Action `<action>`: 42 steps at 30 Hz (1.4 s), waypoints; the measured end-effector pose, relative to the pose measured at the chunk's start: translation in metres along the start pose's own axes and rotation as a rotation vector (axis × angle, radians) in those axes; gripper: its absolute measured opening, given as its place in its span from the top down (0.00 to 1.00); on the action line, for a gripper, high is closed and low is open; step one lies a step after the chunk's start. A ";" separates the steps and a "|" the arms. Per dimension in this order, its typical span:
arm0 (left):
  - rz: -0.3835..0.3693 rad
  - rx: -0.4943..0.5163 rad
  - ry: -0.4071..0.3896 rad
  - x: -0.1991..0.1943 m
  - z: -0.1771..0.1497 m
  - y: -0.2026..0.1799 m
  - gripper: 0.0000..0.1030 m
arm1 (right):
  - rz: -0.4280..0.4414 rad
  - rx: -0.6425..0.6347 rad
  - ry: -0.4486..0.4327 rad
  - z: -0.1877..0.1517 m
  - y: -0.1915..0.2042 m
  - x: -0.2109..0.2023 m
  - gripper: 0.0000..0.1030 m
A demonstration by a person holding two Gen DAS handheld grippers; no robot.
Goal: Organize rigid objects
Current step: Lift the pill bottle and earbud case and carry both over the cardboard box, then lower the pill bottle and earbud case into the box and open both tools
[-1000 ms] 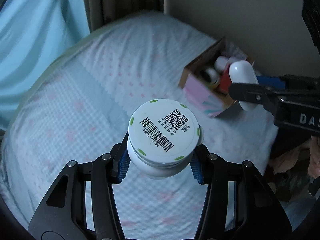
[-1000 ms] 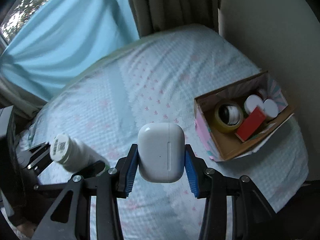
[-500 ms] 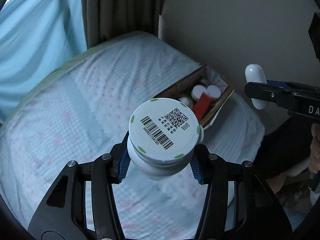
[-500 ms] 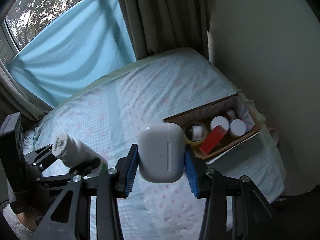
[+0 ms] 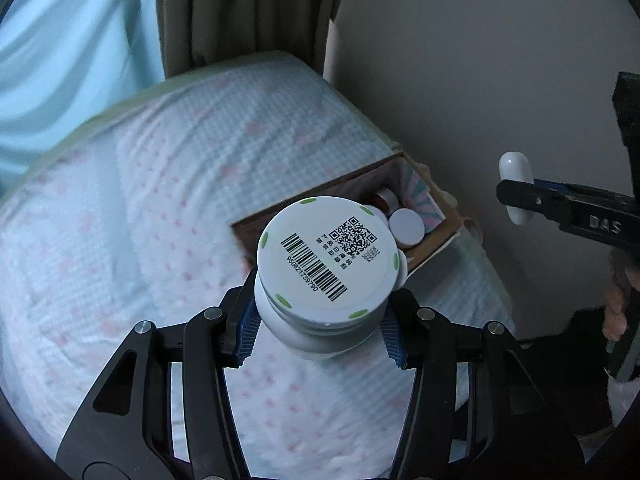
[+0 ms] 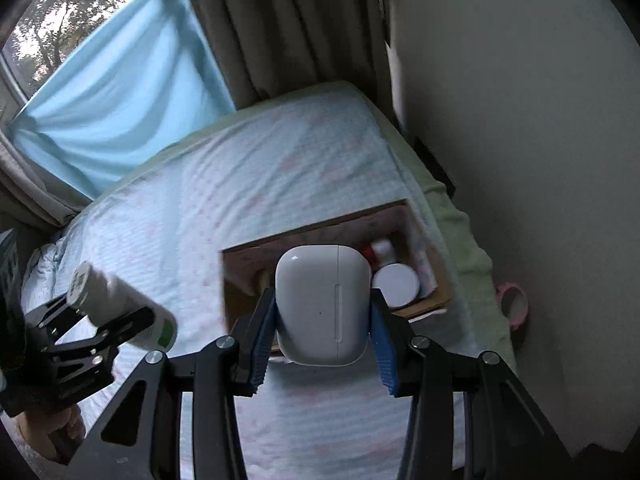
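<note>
**Two wrist cameras, both angled down at the bed**

My left camera looks steeply down over the bed toward its wall-side edge, with the cardboard box ahead. My right camera sits to the right, facing the same way. Both share the box, bed and curtain; each sees the other gripper.

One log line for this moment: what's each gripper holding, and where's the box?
left gripper: shut on white bottle | right gripper: shut on white earbud case | cardboard box: on bed, partly filled, ahead of both
</note>
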State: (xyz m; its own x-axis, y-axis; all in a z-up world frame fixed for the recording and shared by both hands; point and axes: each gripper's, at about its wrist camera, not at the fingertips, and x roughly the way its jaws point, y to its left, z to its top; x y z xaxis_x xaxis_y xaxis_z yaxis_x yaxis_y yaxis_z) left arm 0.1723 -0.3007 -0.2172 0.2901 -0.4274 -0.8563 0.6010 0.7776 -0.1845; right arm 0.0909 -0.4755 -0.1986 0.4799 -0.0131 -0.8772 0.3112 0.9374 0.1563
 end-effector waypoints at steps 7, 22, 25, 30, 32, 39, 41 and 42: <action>0.032 -0.084 0.063 0.060 0.007 -0.006 0.54 | -0.014 -0.032 0.091 0.037 -0.052 0.068 0.60; 0.089 -0.203 0.216 0.154 -0.008 0.020 0.54 | 0.147 -0.332 0.253 0.046 -0.004 0.201 0.60; 0.092 -0.205 0.228 0.163 -0.007 0.021 0.54 | 0.164 -0.333 0.279 0.046 0.002 0.216 0.60; 0.110 -0.181 0.229 0.171 -0.009 0.014 0.54 | 0.177 -0.355 0.323 0.044 0.013 0.231 0.60; 0.105 -0.190 0.225 0.174 -0.011 0.012 0.54 | 0.173 -0.364 0.337 0.043 0.018 0.236 0.60; 0.056 -0.189 0.222 0.179 -0.017 -0.006 0.00 | 0.175 -0.350 0.289 0.049 0.018 0.233 0.00; 0.044 -0.180 0.233 0.180 -0.019 -0.010 0.00 | 0.183 -0.341 0.326 0.051 0.015 0.235 0.00; 0.047 -0.178 0.235 0.180 -0.020 -0.011 0.00 | 0.190 -0.332 0.336 0.051 0.012 0.235 0.00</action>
State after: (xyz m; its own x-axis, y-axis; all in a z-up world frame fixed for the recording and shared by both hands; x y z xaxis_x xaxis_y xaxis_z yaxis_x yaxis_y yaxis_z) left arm 0.2031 -0.3770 -0.3787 0.1214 -0.2865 -0.9504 0.4446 0.8717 -0.2060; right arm 0.2490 -0.4853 -0.3796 0.1956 0.2303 -0.9533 -0.0595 0.9730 0.2229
